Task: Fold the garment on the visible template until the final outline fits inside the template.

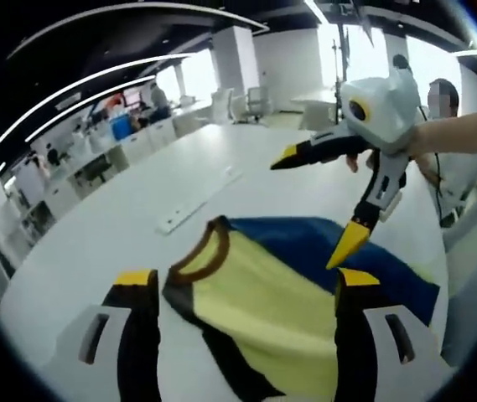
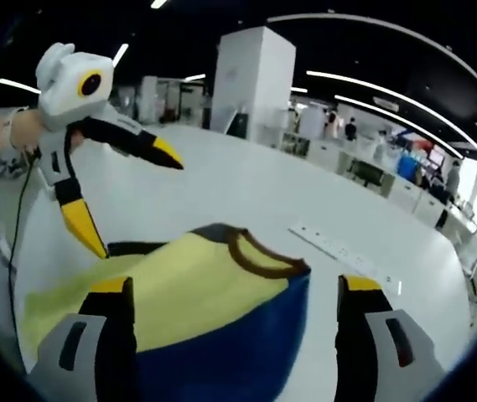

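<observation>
One garment (image 1: pixel 272 310) lies flat on the white table (image 1: pixel 137 218), yellow with a brown collar and dark sleeves, over a blue sheet (image 1: pixel 305 239) that may be the template. I see my left gripper (image 1: pixel 246 280) spread wide above it, holding nothing. My right gripper (image 2: pixel 234 285) hovers wide too, empty. No containers I can make out.

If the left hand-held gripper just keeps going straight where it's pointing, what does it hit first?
Probably the yellow garment: it lies on the white table straight ahead between the open jaws of the left hand-held gripper. The right hand-held gripper hangs beyond it, though depth is unclear.
</observation>
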{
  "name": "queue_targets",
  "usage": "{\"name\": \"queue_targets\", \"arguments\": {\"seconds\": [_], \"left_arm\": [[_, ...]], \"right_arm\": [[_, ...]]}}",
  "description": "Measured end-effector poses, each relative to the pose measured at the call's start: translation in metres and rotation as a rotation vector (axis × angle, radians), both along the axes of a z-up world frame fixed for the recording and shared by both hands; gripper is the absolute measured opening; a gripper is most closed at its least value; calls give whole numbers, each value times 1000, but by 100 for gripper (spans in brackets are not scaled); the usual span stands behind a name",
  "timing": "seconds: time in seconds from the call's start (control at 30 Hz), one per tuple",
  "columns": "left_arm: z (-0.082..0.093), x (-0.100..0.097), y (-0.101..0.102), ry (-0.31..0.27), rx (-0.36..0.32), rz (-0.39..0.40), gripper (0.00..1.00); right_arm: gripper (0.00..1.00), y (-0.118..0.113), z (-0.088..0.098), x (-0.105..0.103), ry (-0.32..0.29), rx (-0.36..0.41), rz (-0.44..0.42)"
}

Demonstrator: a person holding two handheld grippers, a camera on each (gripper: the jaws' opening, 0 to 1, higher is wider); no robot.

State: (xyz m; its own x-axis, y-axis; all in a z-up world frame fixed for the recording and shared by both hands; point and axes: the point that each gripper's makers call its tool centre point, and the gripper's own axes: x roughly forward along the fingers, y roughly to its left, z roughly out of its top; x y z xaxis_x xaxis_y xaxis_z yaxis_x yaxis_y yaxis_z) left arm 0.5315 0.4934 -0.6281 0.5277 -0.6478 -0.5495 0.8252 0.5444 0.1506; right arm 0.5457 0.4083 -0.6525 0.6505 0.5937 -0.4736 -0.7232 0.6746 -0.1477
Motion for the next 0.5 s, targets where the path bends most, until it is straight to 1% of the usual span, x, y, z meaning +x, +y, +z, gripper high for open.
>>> {"name": "queue_targets", "arguments": {"seconds": [0.03,0.1,0.13,0.27,0.33,0.37,0.4,0.47,0.5], "left_arm": [[3,-3,-2,-17,-12,-19,83],[3,-11,-2,10,-29,-10,86],[5,-18,-2,6,-33,-18,86],[4,-24,2,5,-30,-6,89],[6,-28,3,2,-44,-7,91],[5,-32,4,19,-52,-1,92],[5,-33,4,19,-52,2,92],[6,-38,5,7,-54,5,93],[7,-39,6,1,-58,11,94]], "right_arm": [[100,1,0,-2,2,0,2],[100,1,3,-6,0,6,3],[100,2,6,-7,-8,13,3],[100,6,9,-16,-5,18,22],[100,7,10,-17,-18,16,29],[100,7,11,-20,-16,14,33],[100,8,10,-22,-6,18,34],[100,9,11,-26,21,47,31],[100,9,12,-26,23,51,30]]}}
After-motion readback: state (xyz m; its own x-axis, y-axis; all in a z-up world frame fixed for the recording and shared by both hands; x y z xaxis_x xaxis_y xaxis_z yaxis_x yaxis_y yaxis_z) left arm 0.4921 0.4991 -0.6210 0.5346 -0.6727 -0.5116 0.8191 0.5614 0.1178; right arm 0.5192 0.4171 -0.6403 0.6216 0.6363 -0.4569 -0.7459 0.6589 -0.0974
